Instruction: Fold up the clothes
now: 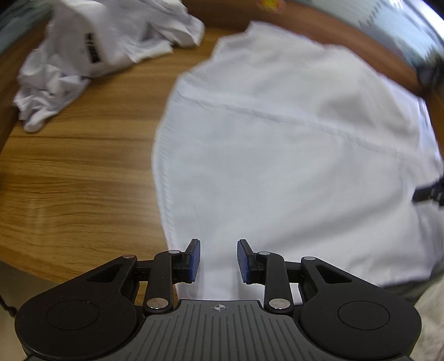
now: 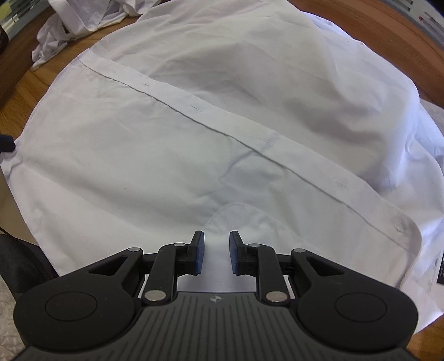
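Note:
A white button-up shirt (image 2: pixel 194 133) lies spread on the wooden table (image 1: pixel 77 172), its button placket (image 2: pixel 211 122) running diagonally. It also shows in the left wrist view (image 1: pixel 291 144), blurred. My left gripper (image 1: pixel 218 261) is open and empty, hovering over the shirt's near left edge. My right gripper (image 2: pixel 216 252) is open and empty, just above the shirt's near part by a curved seam. The right gripper's dark tip (image 1: pixel 428 191) shows at the right edge of the left view.
A crumpled pile of white clothes (image 1: pixel 91 55) with a black label lies at the table's far left; it also shows in the right wrist view (image 2: pixel 72 25). The table's front edge (image 1: pixel 41 266) runs below left. A dark object (image 2: pixel 7 143) sits at the left edge.

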`<state>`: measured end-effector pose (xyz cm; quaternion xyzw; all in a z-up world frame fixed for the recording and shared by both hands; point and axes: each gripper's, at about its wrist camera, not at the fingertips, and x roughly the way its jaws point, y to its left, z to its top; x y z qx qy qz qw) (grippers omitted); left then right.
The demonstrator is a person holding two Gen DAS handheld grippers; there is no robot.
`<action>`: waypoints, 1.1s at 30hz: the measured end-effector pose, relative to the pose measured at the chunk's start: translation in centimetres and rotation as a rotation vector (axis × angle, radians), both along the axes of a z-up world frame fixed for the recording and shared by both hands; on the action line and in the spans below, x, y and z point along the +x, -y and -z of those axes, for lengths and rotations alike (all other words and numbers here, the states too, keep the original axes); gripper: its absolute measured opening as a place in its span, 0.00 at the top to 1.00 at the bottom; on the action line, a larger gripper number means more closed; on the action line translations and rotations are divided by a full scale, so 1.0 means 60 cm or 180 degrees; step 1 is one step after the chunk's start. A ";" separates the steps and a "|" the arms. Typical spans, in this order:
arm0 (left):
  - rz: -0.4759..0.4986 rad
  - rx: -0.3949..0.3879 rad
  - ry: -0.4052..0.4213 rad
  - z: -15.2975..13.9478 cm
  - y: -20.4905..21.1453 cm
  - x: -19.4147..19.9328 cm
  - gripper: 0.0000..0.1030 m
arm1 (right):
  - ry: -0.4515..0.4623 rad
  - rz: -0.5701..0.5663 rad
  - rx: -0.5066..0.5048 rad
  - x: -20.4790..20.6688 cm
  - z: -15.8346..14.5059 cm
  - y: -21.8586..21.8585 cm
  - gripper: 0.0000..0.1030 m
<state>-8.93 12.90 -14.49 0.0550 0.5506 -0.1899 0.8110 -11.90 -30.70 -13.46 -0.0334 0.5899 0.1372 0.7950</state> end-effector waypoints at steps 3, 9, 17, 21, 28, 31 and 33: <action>0.0054 0.0002 -0.0062 0.010 0.002 -0.004 0.69 | 0.0003 0.0153 -0.0018 -0.022 -0.009 0.022 0.77; 0.0206 0.0090 -0.0153 0.025 0.006 -0.008 0.69 | -0.0097 0.0525 -0.0255 -0.085 0.006 0.071 0.74; 0.0213 0.0149 -0.0126 0.027 0.006 -0.018 0.70 | -0.0171 0.0727 -0.0292 -0.136 0.032 0.081 0.73; 0.0207 0.0198 -0.0120 0.027 0.007 -0.022 0.70 | -0.0231 0.0722 -0.0299 -0.141 0.032 0.079 0.73; 0.0009 0.0050 0.0040 -0.023 0.001 0.022 0.70 | 0.0029 0.0944 -0.0165 -0.108 -0.021 0.103 0.74; -0.0092 -0.0045 0.0122 -0.055 0.006 0.068 0.68 | 0.0262 0.1048 -0.0125 -0.066 -0.063 0.124 0.74; -0.0082 -0.0058 0.0217 -0.070 0.015 0.103 0.59 | 0.0394 0.1078 -0.0137 -0.032 -0.089 0.137 0.74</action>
